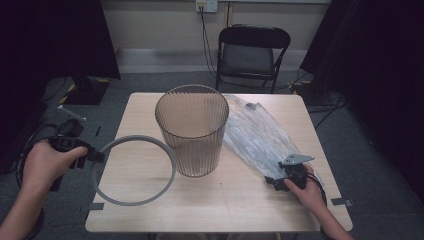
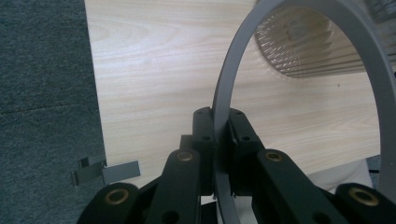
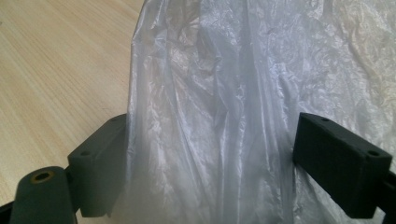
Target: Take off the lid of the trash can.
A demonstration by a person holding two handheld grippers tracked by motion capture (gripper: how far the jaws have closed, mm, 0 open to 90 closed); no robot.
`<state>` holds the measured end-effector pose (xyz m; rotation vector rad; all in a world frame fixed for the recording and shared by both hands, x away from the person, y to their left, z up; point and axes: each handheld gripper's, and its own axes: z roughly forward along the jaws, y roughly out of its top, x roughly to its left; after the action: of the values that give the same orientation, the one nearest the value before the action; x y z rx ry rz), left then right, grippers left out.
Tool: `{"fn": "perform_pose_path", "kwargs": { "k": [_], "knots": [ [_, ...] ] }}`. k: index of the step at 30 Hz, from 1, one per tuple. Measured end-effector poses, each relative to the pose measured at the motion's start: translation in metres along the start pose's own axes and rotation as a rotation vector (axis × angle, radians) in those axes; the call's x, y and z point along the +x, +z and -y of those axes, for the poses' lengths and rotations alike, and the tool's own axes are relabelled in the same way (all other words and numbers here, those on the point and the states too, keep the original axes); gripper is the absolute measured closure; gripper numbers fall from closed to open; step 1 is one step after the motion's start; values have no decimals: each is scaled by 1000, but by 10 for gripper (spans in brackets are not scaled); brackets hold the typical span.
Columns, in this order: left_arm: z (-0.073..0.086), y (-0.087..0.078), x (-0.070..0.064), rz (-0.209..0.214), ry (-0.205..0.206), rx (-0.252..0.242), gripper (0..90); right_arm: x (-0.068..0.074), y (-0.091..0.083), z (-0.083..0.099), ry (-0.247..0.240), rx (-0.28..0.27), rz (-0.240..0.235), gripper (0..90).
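A pale wooden surface [image 1: 150,220] stands on grey carpet, with a black folding chair [image 1: 252,50] behind it and dark curtains at both sides. A ribbed translucent bin [image 1: 192,131] stands upright at the middle. The left gripper [image 1: 95,154], held at the surface's left edge, has its jaws clamped on the rim of a grey ring [image 1: 134,170] lying just left of the bin. The right gripper [image 1: 274,183], near the front right, has its jaws spread apart astride the near end of a clear plastic bag [image 1: 260,135] lying flat just right of the bin.
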<state>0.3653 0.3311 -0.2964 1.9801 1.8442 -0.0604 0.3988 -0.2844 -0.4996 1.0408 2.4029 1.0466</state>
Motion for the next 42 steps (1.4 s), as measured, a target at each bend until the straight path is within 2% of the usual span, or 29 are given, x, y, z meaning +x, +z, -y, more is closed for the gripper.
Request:
{"fn": "perform_pose_path", "kwargs": {
  "k": [3,7,15,17,21,22,24,26,28,36,38,42],
  "knots": [
    [2,9,-1,-16,6,2,839,0,0,0,3,1,2,134],
    [4,21,2,6,4,15,840,0,0,0,2,2,1,134],
    [10,38,8,0,5,17,840,0,0,0,2,2,1,134],
    [12,43,9,-4,-8,15,839,0,0,0,1,2,1,134],
    [14,52,13,4,3,27,839,0,0,0,1,2,1,134],
    [15,55,13,3,-8,21,840,0,0,0,2,2,1,134],
    [16,60,14,-7,-3,17,839,0,0,0,1,2,1,134],
    [17,64,15,3,-12,26,839,0,0,0,2,2,1,134],
    [18,68,17,2,-2,35,839,0,0,0,2,2,1,134],
    [25,88,22,0,-28,39,839,0,0,0,1,2,1,134],
    [26,92,24,1,-21,40,838,0,0,0,1,2,1,134],
    [29,98,27,-18,-17,41,837,0,0,0,1,2,1,134]
  ]
}}
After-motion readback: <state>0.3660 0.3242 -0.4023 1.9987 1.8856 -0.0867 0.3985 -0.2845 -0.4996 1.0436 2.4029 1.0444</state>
